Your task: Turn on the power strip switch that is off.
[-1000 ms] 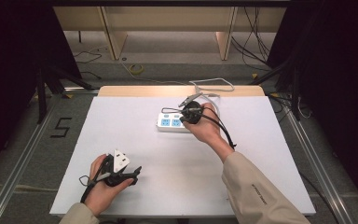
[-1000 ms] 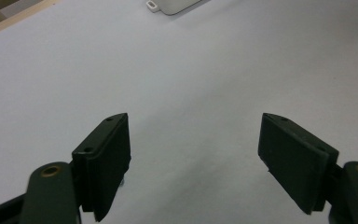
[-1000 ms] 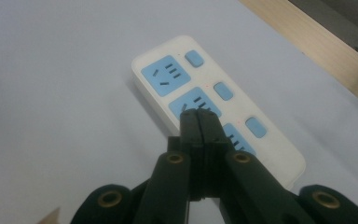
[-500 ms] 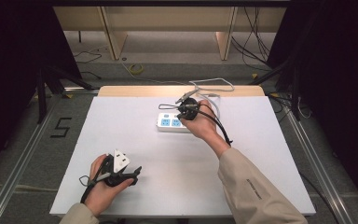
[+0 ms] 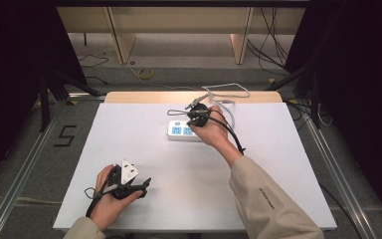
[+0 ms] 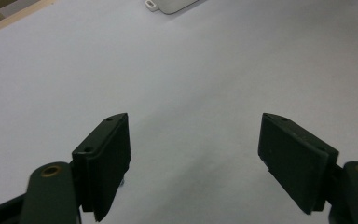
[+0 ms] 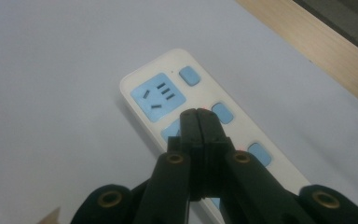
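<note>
The person's right arm, in a beige sleeve, reaches forward across the white table, its hand holding the right gripper over the white plastic power strip with light-blue sockets and buttons, which lies near the table's far edge; the jaws are pressed together with nothing between them, tips just above the strip beside a blue button. The left hand rests low near the table's front edge, holding the left gripper with its jaws spread wide apart over bare table.
</note>
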`<state>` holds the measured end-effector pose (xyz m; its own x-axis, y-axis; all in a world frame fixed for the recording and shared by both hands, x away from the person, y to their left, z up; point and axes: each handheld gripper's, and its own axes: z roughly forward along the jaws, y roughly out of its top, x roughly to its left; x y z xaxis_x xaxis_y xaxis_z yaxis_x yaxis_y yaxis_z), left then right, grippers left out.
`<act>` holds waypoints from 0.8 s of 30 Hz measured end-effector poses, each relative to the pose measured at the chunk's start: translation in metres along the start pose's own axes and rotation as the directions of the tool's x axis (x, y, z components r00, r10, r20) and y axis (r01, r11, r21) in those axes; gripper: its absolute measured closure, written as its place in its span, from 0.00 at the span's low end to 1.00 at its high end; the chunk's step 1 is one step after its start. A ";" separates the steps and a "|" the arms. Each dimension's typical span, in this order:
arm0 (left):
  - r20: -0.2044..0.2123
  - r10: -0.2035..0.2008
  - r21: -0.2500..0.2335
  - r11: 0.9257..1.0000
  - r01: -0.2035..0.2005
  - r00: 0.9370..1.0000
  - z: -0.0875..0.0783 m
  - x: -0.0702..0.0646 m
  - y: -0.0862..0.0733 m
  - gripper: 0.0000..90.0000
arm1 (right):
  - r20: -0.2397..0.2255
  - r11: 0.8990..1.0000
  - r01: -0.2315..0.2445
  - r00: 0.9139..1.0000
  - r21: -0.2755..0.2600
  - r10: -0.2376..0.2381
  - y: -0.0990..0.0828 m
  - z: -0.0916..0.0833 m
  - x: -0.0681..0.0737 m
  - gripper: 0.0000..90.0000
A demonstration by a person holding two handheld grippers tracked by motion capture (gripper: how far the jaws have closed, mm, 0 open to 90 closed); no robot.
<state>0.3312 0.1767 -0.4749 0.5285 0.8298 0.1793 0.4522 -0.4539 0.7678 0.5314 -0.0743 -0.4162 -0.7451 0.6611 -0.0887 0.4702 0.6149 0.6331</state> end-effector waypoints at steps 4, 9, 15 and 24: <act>-0.001 -0.002 -0.001 1.000 0.002 1.000 0.000 0.000 0.000 0.28 | -0.003 1.000 0.006 1.000 -0.001 -0.006 0.002 0.002 0.000 1.00; -0.002 -0.005 -0.001 1.000 0.005 1.000 0.000 0.000 0.000 0.28 | -0.005 1.000 0.000 1.000 -0.002 0.000 0.005 0.005 0.000 1.00; -0.002 -0.005 0.001 1.000 0.005 1.000 -0.001 0.000 -0.001 0.28 | -0.008 1.000 -0.003 1.000 0.001 0.003 0.006 0.010 0.000 1.00; -0.001 0.001 0.006 1.000 -0.001 1.000 -0.001 0.000 -0.001 0.28 | -0.010 1.000 -0.001 1.000 0.002 0.001 0.013 0.015 0.000 1.00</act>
<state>0.3301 0.1777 -0.4745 0.5280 0.8299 0.1804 0.4564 -0.4564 0.7638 0.5444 -0.0595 -0.4192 -0.7490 0.6577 -0.0804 0.4720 0.6148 0.6319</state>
